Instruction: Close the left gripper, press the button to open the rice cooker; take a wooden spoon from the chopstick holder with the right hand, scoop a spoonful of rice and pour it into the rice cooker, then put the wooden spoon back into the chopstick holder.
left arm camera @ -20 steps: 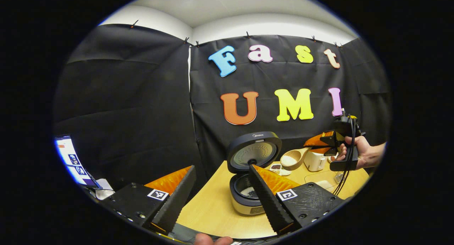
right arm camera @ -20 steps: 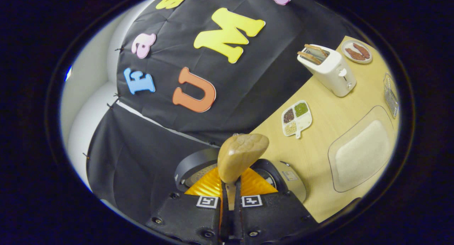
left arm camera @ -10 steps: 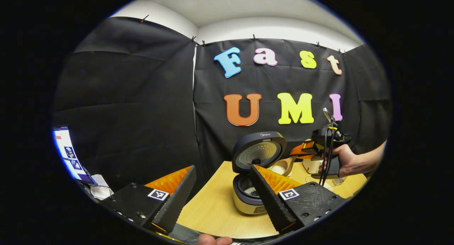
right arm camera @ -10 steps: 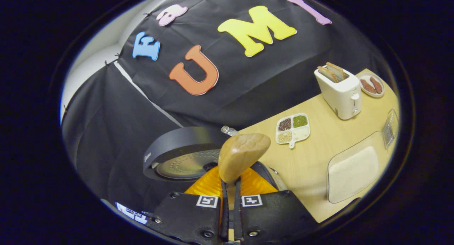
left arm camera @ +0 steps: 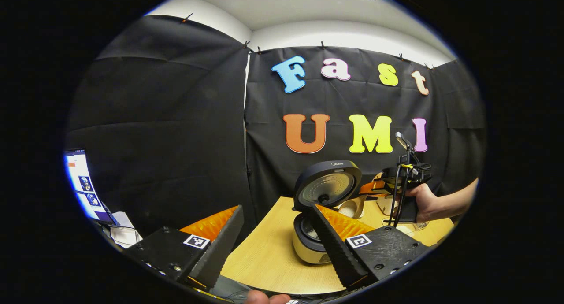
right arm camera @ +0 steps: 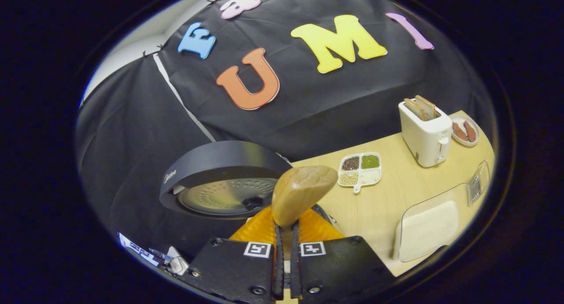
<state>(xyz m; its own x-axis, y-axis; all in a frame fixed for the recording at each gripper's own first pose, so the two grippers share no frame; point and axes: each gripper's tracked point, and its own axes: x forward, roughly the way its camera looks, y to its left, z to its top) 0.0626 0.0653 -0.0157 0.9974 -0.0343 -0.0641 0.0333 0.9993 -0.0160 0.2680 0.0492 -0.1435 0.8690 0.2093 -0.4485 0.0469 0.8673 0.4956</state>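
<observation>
Since a second ago: wooden spoon (right arm camera: 303,193) rolled bowl-down beside the open rice cooker (left arm camera: 313,240), and right gripper (left arm camera: 382,186) lowered from roughly 2 o'clock of the raised lid (left arm camera: 328,187) to 3 o'clock. In the right gripper view, horizon levelled over the same interval. Judged meaning: rice being tipped toward the pot, pour step under way or just ending; whether grains have left the bowl cannot be told. Spoon return to holder not yet done.

Fingers: left gripper (left arm camera: 276,246) spread wide, nothing between the fingers, held back at 7 o'clock of the cooker. Right gripper (right arm camera: 285,268) closed to a narrow slit on the spoon handle, both fingers pressing it.

Count, left to right in the right gripper view:
- One cooker lid (right arm camera: 222,180), at 9 o'clock of the spoon.
- One spoon.
- One divided dish (right arm camera: 360,167), four compartments of grains.
- One rice tray (right arm camera: 429,224), at 4 o'clock.
- One toaster (right arm camera: 425,125), two slices standing in it.
- One plate (right arm camera: 463,130), two pieces on it.
- One wire holder (right arm camera: 479,184), at the right edge, probably the chopstick holder.
</observation>
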